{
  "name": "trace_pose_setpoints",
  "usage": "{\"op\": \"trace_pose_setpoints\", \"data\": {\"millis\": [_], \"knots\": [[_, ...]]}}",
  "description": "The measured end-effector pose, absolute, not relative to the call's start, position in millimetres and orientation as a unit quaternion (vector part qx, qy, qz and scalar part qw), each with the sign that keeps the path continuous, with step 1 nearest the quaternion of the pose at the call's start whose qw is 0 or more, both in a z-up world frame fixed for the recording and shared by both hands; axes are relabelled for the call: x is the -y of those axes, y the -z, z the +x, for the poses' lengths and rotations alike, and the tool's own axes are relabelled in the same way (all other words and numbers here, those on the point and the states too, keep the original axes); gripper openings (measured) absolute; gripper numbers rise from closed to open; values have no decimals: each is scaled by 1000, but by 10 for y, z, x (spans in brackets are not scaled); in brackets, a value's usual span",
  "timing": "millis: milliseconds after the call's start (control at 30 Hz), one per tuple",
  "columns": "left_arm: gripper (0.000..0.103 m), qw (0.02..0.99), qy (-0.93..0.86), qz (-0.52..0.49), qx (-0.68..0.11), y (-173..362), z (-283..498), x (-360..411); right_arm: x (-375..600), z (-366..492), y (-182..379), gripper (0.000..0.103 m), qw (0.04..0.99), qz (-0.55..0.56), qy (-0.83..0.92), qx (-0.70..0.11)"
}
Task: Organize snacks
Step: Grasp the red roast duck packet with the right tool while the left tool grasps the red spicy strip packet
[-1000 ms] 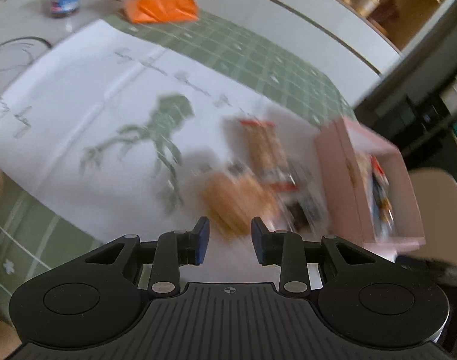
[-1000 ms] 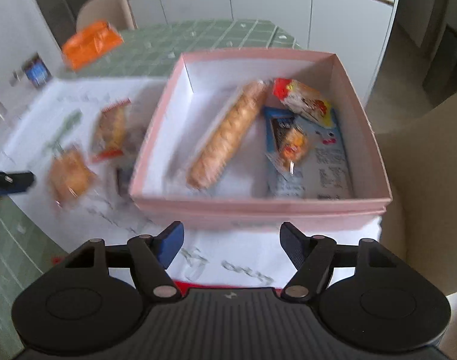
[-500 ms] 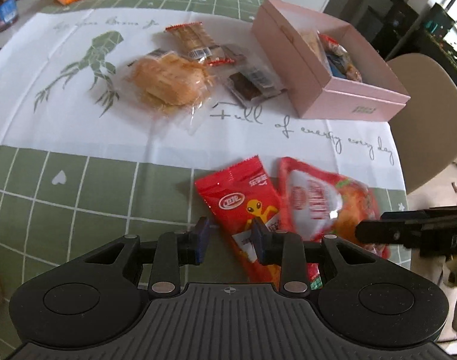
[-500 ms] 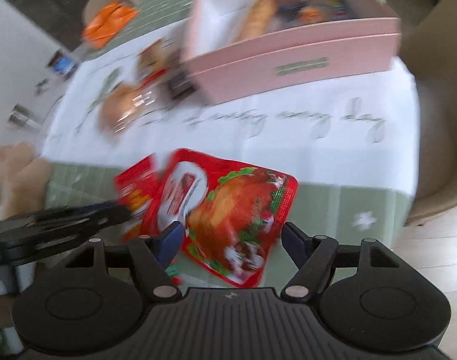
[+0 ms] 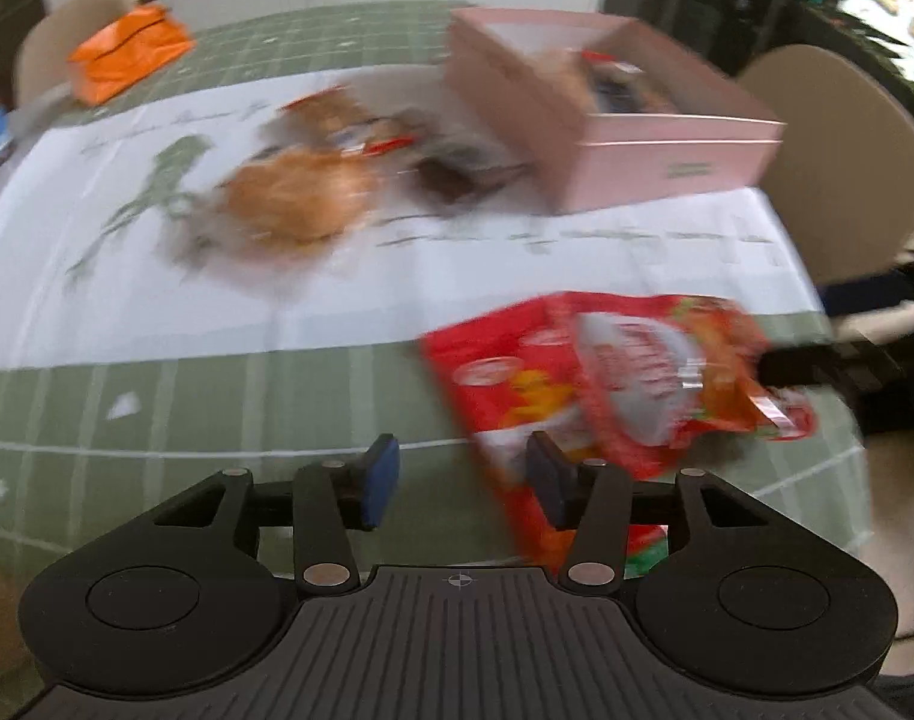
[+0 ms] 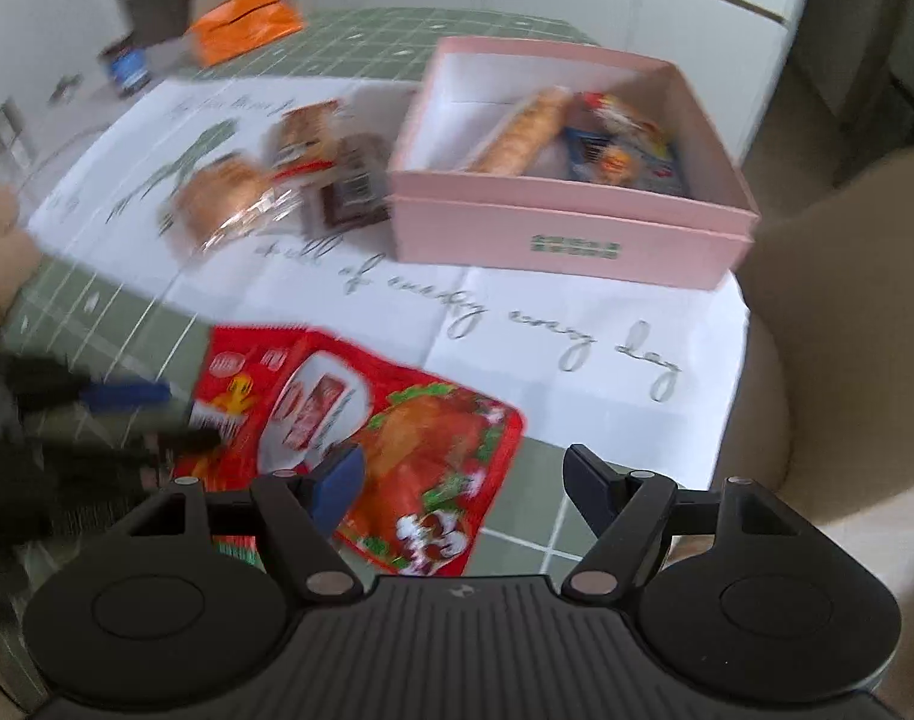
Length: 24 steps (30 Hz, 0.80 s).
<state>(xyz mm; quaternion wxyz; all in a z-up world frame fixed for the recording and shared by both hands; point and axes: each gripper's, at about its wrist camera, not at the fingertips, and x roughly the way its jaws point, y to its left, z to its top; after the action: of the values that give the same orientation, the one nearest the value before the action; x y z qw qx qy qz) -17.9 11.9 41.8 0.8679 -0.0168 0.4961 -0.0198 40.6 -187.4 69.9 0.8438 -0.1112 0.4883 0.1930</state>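
Observation:
Two red snack packets lie overlapped on the green cloth near the table's front edge: a large one with a roast chicken picture (image 6: pixel 420 444) (image 5: pixel 667 360) on top of a smaller one with a yellow figure (image 6: pixel 234 384) (image 5: pixel 517 396). A pink box (image 6: pixel 565 240) (image 5: pixel 613 132) holds a biscuit roll (image 6: pixel 523 132) and several packets. A wrapped bun (image 6: pixel 222 204) (image 5: pixel 300 198), a biscuit pack (image 6: pixel 306 132) and a dark bar (image 6: pixel 354 186) lie left of it. My left gripper (image 5: pixel 460 480) is open just left of the red packets. My right gripper (image 6: pixel 463 486) is open, above the chicken packet's near corner.
An orange bag (image 6: pixel 246 24) (image 5: pixel 126 54) and a small jar (image 6: pixel 129 69) stand at the far side. A white printed cloth (image 6: pixel 517 324) covers the table's middle. A beige chair (image 6: pixel 847 312) stands right of the table, by the box.
Both grippers have swung from the box and loose snacks back to the red packets at the front edge. The left gripper's jaws have opened wider. The right stays open.

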Motion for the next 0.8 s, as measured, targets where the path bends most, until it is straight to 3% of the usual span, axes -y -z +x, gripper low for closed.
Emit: {"op": "trace_pose_setpoints", "data": {"millis": [100,333,467,800], "knots": [[46,859,5,-51,-509,-403,-139,-297,1703,276,-661,74,836,-163,-224,-473],[46,858,3,-64,-510,-478,-204,-326,1418,339,-531,77,836,-227,-234,-441],[46,858,11,-69,-509,-507,-237,-266,1428,684,-483,83,844,-167,-220,-459],[46,854,43,-77,-512,-517,-166,-116,1952,876,-344,86,847,-3,-161,-507]]}}
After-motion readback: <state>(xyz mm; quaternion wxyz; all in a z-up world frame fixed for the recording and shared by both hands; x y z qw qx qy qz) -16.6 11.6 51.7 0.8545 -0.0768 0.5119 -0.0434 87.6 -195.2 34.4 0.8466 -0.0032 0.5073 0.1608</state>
